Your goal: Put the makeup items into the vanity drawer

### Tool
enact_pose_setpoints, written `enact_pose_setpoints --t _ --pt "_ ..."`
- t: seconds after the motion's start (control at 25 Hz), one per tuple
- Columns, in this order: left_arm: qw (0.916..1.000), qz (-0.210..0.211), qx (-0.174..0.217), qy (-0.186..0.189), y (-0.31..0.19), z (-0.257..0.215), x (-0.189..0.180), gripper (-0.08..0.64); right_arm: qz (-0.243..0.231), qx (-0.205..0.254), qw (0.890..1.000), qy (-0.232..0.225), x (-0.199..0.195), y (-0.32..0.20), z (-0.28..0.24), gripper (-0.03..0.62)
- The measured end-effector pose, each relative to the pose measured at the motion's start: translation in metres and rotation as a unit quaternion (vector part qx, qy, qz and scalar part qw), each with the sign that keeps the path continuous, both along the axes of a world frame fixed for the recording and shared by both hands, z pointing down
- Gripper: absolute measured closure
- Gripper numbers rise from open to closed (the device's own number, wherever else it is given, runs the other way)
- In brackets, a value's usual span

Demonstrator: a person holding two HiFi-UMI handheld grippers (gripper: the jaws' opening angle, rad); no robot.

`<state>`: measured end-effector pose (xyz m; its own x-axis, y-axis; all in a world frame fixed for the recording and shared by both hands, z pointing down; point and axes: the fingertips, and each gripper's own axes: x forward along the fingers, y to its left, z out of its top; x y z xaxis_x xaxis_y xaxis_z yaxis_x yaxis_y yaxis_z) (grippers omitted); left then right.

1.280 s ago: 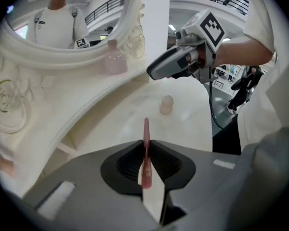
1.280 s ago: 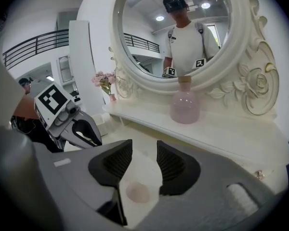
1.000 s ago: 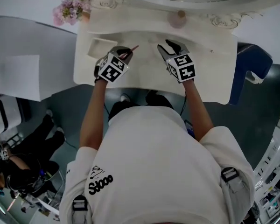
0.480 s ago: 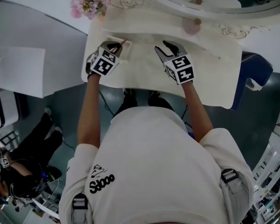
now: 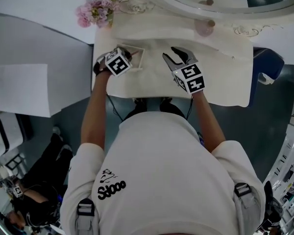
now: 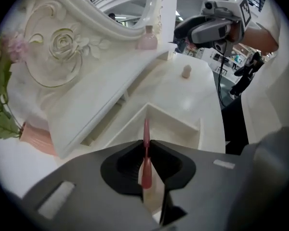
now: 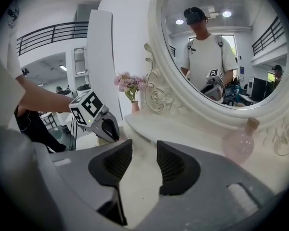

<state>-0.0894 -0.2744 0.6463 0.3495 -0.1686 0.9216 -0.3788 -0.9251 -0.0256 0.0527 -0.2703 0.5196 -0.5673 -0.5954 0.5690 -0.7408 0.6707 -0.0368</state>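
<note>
A slim pink makeup pencil (image 6: 146, 129) stands clamped between the pads of my left gripper (image 6: 145, 146), its tip pointing down at the small open drawer (image 6: 183, 120) set in the cream vanity top. In the head view the left gripper (image 5: 127, 57) hangs over that drawer (image 5: 139, 58) at the table's left. My right gripper (image 5: 174, 53) hovers over the middle of the vanity top, and its jaws (image 7: 144, 150) are open with nothing between them. A round pink bottle (image 7: 238, 146) stands on the shelf under the mirror.
A vase of pink flowers (image 5: 95, 12) stands at the vanity's back left corner. The ornate oval mirror (image 7: 216, 47) rises behind the shelf. A small capped item (image 6: 186, 71) sits on the table top beyond the drawer. A person sits on the floor at the lower left (image 5: 34, 195).
My left gripper has carried the pink pencil leftward and down, from the middle of the table top to above the open drawer. The right gripper has shifted only a little.
</note>
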Motion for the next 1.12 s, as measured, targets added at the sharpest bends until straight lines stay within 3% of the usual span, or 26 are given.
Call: enact_pose_setpoints --t 0.2,0.48,0.56,0.76,0.96,1.12 --pt "0.9974 0.063 -0.006 -0.034 -0.004 0.012 0.003 0.492 0.026 0.001 1.000 0.008 -0.002 -0.001 -0.001 0.428" --pt "0.9956 0.085 -0.014 -0.037 -0.009 0.013 0.010 0.486 0.057 -0.004 0.998 0.010 0.004 0.000 0.002 0.428" --pt "0.9952 0.083 -0.030 -0.042 -0.002 0.018 0.006 0.468 0.063 -0.003 0.998 0.010 0.004 0.001 0.001 0.428" --pt "0.9958 0.074 -0.029 -0.045 0.000 0.016 0.000 0.454 0.070 0.002 0.998 0.010 0.007 0.004 -0.004 0.428" --pt "0.9995 0.021 0.025 0.004 -0.017 -0.016 -0.001 0.476 0.081 0.015 0.997 0.012 0.016 0.007 -0.013 0.428" --pt "0.9949 -0.025 0.069 0.070 -0.030 -0.059 0.003 0.535 0.095 0.031 0.995 0.015 0.028 0.009 -0.025 0.428"
